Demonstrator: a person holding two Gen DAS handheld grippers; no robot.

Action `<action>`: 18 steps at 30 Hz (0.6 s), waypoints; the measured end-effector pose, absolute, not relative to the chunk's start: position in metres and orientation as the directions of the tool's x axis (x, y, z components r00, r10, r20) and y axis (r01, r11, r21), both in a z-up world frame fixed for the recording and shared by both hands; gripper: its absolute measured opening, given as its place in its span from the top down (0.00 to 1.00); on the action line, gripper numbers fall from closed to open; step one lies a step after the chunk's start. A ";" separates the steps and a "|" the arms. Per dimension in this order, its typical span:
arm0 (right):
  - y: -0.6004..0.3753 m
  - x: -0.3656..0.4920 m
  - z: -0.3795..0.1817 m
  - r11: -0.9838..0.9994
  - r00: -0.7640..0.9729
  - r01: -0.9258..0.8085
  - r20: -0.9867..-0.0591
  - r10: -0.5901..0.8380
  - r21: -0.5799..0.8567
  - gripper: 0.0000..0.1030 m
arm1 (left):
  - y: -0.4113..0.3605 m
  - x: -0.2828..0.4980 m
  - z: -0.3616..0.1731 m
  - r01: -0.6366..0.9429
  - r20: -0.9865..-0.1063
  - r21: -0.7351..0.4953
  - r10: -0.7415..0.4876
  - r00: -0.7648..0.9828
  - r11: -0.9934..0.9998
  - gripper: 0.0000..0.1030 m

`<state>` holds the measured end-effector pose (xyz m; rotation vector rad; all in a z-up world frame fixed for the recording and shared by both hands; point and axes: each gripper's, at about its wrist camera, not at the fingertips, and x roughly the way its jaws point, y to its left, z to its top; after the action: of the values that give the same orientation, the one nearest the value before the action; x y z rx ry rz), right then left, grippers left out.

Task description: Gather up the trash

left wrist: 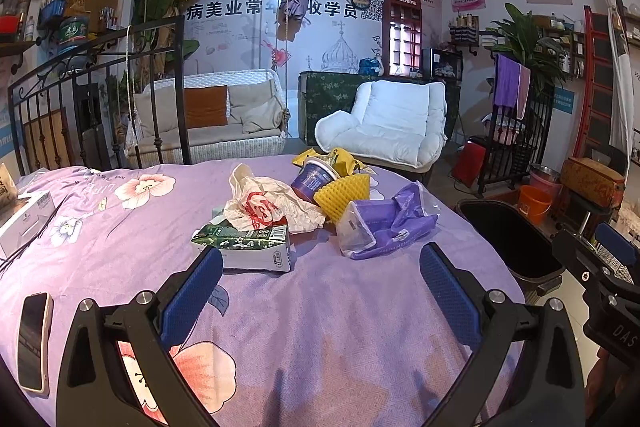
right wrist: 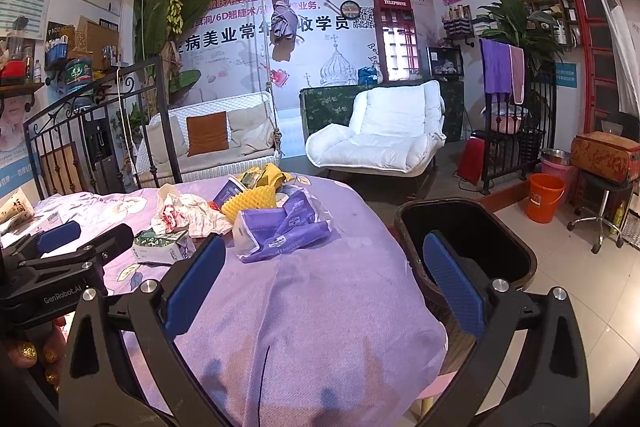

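Trash sits heaped at twelve o'clock from the left claw point(left wrist: 320, 279), on a bed point(left wrist: 300, 327) under a purple floral sheet: a green-and-white carton point(left wrist: 244, 245) nearest, a crumpled white bag with red print point(left wrist: 268, 205) behind it, a purple cup point(left wrist: 310, 177) tipped against yellow foam netting point(left wrist: 344, 195), and a purple plastic wrapper point(left wrist: 384, 223) at one o'clock. Both claws are spread wide, gripping nothing. The right claw point(right wrist: 326, 269) hovers over the bed's edge, a dark bin point(right wrist: 464, 239) at two o'clock on the floor. A phone point(left wrist: 34, 341) lies at nine o'clock.
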<state>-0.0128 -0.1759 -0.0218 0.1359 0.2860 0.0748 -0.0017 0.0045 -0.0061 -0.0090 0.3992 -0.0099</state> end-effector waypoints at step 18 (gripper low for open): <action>-0.177 -0.011 -0.022 0.988 0.954 -0.060 -0.283 0.099 0.145 0.05 | 0.005 -0.002 -0.010 0.010 -0.391 -0.012 -0.014 0.920 1.000 0.05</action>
<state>-0.0112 -0.1769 -0.0218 0.1357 0.2941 0.0808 -0.0018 0.0048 -0.0104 -0.0093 0.4020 -0.0127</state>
